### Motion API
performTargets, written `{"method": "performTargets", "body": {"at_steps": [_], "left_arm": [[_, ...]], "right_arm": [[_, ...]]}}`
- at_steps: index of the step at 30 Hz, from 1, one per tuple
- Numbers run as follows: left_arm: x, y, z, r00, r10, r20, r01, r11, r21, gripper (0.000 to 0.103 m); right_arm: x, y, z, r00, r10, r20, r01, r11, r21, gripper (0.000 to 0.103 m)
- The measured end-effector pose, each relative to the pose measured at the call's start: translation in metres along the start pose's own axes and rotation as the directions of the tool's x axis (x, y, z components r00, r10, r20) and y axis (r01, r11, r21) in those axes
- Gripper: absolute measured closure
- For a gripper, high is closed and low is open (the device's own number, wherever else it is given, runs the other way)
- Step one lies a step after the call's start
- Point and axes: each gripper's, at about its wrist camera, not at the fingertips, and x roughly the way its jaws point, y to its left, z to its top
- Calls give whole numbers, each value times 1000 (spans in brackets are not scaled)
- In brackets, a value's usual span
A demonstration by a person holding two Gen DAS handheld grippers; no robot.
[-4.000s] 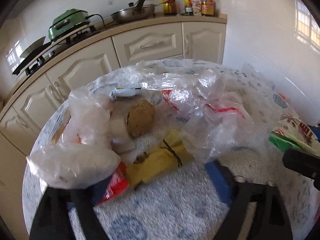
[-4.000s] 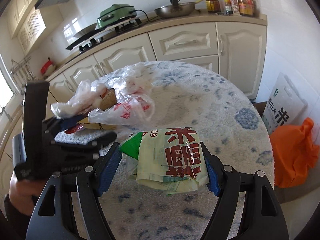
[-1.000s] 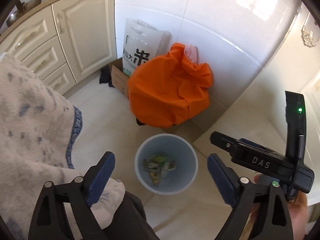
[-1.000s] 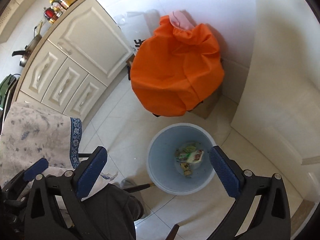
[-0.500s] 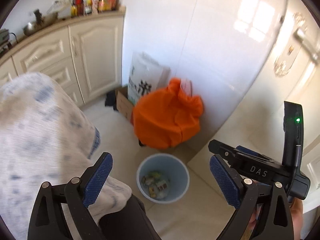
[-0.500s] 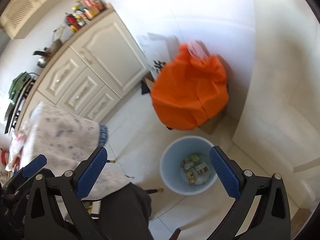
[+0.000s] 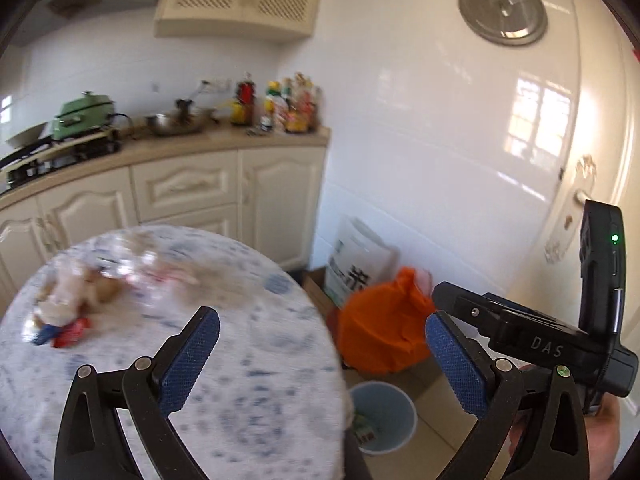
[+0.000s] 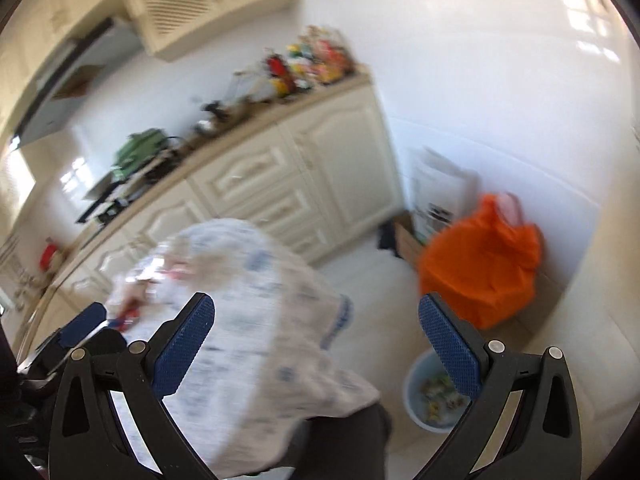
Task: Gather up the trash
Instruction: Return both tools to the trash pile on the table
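Observation:
The trash pile (image 7: 76,296) of clear plastic bags, a brown lump and red and blue wrappers lies blurred at the far left of the round table (image 7: 248,360). A pale blue bin (image 7: 394,408) stands on the floor beyond the table's right edge, with wrappers in it. My left gripper (image 7: 324,360) hangs over the table's right side, its jaws opening with nothing between them. My right gripper (image 8: 316,344) is open and empty, high above the table edge (image 8: 248,320) and the bin (image 8: 416,384). The trash pile (image 8: 132,304) shows as a blur at its left.
An orange bag (image 7: 380,332) and a white sack (image 7: 356,264) stand against the tiled wall behind the bin. Cream cabinets (image 7: 180,188) with a counter of pots and bottles run along the back. A white door (image 7: 580,200) is at the right. Dark trousers (image 8: 344,432) show below.
Both views have swung up from the bin and floor to the table, counter and wall. The bin has slid to the lower edge. The trash pile has come back into view.

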Motion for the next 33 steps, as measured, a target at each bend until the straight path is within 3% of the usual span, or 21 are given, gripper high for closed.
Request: {"method": "performTargets", "body": {"at_steps": [8,15,22,33], "left_arm": [[-95,56,-4,986,134,102,-127,989,-74,1],[-172,79,-7,955,252,157,-233,964,-126,1],[-201,83,-12,924,351,154,-329,932,-153,1],[-182,112,12,897,432,93,-416,897,-152,1]], "right_arm": [[-12,100,11,991,132,36,-127,984,-128,0],[-27,171,15,975,217,54,-199,952,-231,0],[-28,210,21,975,217,48,-192,931,-310,0],[8,239,32,979,202,-19,-195,910,-365,0]]}}
